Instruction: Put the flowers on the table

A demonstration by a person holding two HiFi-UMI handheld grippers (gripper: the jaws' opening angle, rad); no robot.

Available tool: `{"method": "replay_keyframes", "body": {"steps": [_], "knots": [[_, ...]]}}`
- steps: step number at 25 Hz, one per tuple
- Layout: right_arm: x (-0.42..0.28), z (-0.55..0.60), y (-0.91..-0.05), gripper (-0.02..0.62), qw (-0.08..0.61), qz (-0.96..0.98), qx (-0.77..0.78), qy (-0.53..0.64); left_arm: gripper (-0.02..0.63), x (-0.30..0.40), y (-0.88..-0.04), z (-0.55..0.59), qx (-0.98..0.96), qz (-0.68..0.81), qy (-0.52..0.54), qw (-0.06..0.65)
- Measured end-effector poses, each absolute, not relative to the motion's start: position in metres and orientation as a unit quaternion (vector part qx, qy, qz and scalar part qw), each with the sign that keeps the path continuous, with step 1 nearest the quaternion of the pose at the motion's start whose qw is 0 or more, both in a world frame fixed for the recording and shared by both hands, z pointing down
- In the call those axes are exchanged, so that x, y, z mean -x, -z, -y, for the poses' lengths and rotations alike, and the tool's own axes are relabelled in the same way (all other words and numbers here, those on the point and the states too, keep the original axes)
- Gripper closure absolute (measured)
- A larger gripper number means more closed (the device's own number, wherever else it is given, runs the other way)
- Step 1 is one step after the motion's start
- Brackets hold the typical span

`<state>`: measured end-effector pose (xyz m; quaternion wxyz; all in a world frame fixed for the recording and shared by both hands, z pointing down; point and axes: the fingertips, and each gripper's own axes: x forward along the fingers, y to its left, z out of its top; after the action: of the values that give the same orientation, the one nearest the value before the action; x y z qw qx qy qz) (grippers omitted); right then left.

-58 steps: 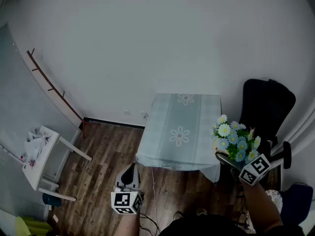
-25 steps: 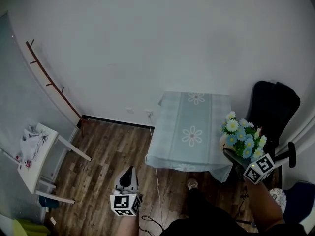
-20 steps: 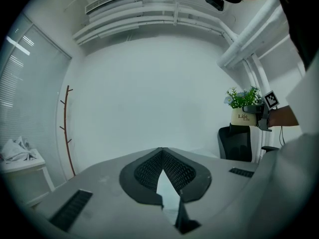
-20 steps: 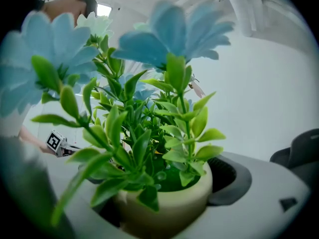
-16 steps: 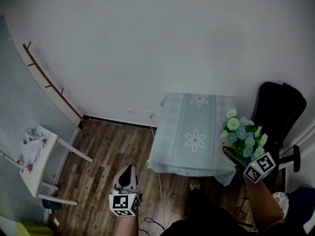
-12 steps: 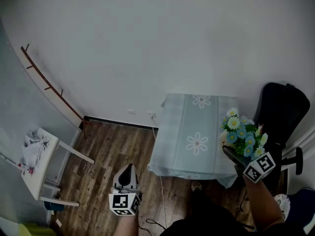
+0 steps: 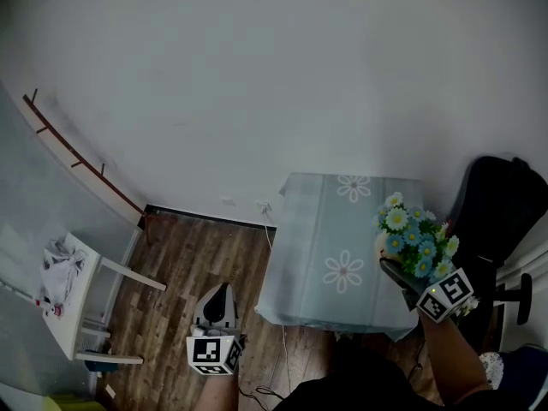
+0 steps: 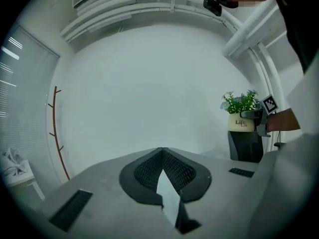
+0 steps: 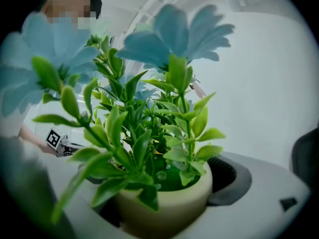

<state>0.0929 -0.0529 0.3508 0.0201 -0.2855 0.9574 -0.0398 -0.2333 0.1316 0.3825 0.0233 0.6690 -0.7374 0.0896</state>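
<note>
A cream pot of blue and white flowers (image 7: 413,240) with green leaves is held in my right gripper (image 7: 396,272), shut on the pot (image 9: 164,203). It hangs in the air at the right edge of a small table (image 7: 318,229) covered by a pale blue cloth with daisy prints. My left gripper (image 7: 217,306) hangs low over the wooden floor, left of the table, its jaws shut with nothing between them (image 8: 167,198). In the left gripper view the flower pot (image 8: 240,114) shows far off at the right.
A black office chair (image 7: 501,212) stands right of the table. A white side table (image 7: 81,302) with crumpled cloth sits at far left. A thin wooden coat rack (image 7: 81,165) leans on the left wall. A cable (image 7: 267,229) trails on the floor by the table.
The view has shifted toward the table, which now lies closer beneath the flowers. My right gripper still carries the pot, now nearer the table's right edge. The left gripper hangs as before.
</note>
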Motion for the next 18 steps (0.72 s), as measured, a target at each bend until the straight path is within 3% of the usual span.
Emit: {"method": "replay_keyframes", "body": {"steps": [6, 18], "knots": [[-0.084, 0.101, -0.366, 0.048, 0.021, -0.961, 0.272, 0.050, 0.601, 0.231, -0.393, -0.076, -0.667, 0.738, -0.093, 0.046], [-0.073, 0.156, -0.370, 0.048, 0.026, -0.959, 0.279, 0.048, 0.601, 0.213, -0.382, 0.017, -0.698, 0.708, -0.108, 0.018]]}}
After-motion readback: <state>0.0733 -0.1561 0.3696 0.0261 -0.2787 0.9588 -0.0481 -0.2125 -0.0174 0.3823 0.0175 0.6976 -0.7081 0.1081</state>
